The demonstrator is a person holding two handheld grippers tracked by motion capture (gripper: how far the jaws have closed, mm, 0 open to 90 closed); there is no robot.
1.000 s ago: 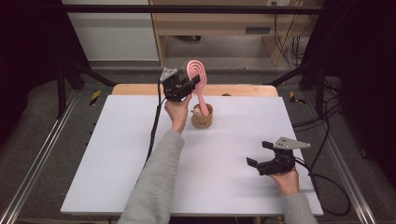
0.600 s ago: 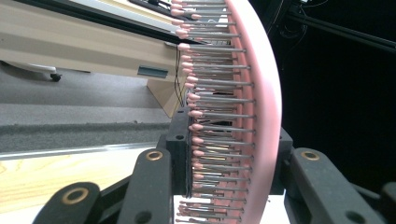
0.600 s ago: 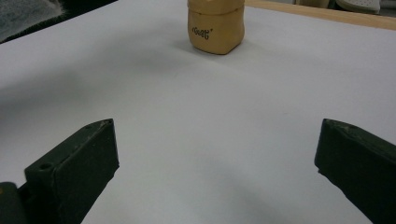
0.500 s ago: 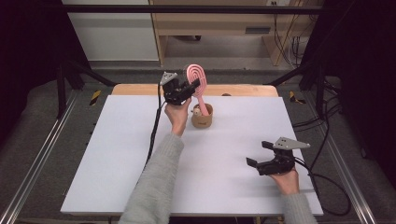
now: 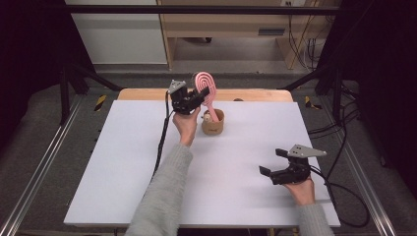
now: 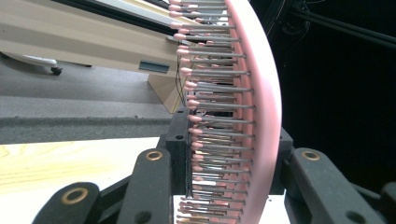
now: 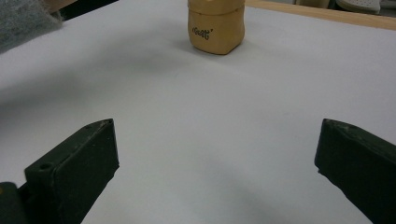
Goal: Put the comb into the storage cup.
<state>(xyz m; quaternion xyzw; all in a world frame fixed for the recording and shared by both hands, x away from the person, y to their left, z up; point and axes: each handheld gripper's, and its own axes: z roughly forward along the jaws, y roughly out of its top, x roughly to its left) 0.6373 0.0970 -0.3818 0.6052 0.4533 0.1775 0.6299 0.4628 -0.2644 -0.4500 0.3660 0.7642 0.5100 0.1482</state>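
Near the far edge of the worktop (image 5: 123,162), about midway along it, my left gripper (image 5: 189,101) has its jaws clamped on the pink hairbrush (image 5: 205,87), gripping it across the bristled head as the left gripper view shows (image 6: 233,116). I read the brush's long axis as close to upright, head on top, handle slanting down toward the tan cup (image 5: 213,123) just beside and below the gripper. The handle end seems to sit at or inside the cup's mouth, next to something small and pale in there that I cannot identify. My next move turns on that vertical line between handle and cup. My right gripper (image 5: 279,167) rests near the worktop's near right corner, jaws wide apart and empty, well apart from the cup (image 7: 216,28).
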